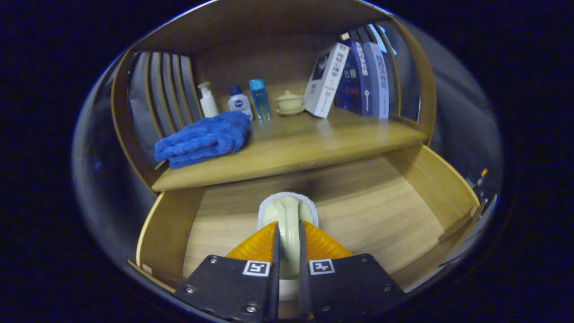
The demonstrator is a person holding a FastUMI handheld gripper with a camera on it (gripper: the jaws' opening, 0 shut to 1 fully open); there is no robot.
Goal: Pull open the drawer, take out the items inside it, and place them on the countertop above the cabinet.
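Both fingers of the gripper [287,251] pinch a pale brush [287,213] by its handle, above the open drawer [381,211]. Its smooth handle may slip out while rising toward the far countertop [314,143].

Print on books and a bottle, none of it legible.

Rows of Chinese characters down the cover and spine of the leaning white book [323,80] and the blue books [364,80] beside it on the worktop [314,143], too small to make out. Round dark-blue logo on the small white bottle [240,104], wording blurred. Square black-and-white coded markers [256,268], one on each side of the gripper [288,229], jaws pressed on the pale-handled brush [287,211].
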